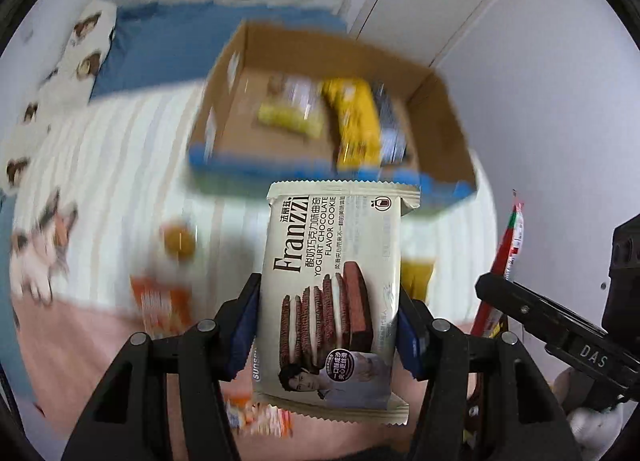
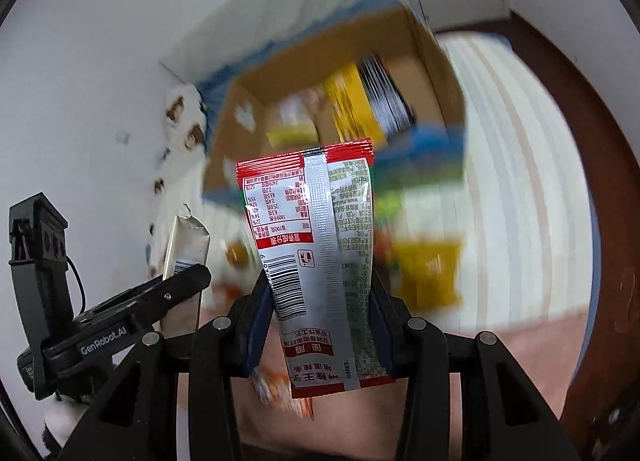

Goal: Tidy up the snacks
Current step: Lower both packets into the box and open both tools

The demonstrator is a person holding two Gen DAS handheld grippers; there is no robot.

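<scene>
My left gripper [image 1: 329, 313] is shut on a cream Franzzi chocolate cookie pack [image 1: 340, 261], held upright above the bed. My right gripper [image 2: 320, 309] is shut on a red and silver snack packet [image 2: 316, 245], its back with the barcode facing the camera. Ahead of both stands an open cardboard box [image 1: 440, 101] with blue trim, holding a yellow bag [image 1: 356, 121] and other blurred snacks. The same box [image 2: 432, 73] shows in the right wrist view. The right gripper's body [image 1: 560, 325] and its red packet [image 1: 508, 253] appear at the right of the left wrist view.
Loose snacks lie blurred on the striped bedding: an orange packet [image 1: 164, 305], a round yellow item [image 1: 180, 241], a yellow bag [image 2: 428, 273]. A blue pillow [image 1: 168, 45] and patterned cushion [image 1: 80, 45] lie behind. A white wardrobe [image 1: 520, 41] stands right. A dark wooden bed edge [image 2: 600, 221] curves right.
</scene>
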